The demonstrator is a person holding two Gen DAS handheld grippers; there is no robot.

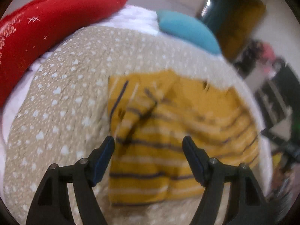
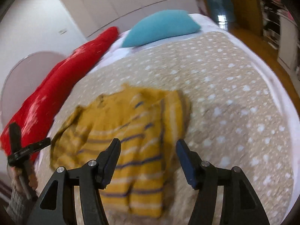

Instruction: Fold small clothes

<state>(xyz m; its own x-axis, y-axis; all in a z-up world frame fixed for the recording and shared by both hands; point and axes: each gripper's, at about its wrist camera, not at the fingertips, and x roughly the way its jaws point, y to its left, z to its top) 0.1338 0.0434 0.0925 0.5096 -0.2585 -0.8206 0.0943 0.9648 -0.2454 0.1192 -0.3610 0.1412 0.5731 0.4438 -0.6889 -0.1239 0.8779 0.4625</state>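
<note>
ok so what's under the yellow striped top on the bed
The yellow striped top lies partly folded on the beige dotted bedspread, which shows all around it. Anything between the top's own layers, or beneath the bedspread there, is covered and can't be seen.

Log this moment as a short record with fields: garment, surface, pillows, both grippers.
garment: mustard-yellow striped small top, partly folded, flat on bed
surface: beige quilted bedspread with white spots
pillows: red cushion and teal pillow at far end
left gripper: open, empty, above garment
right gripper: open, empty, above garment
</note>
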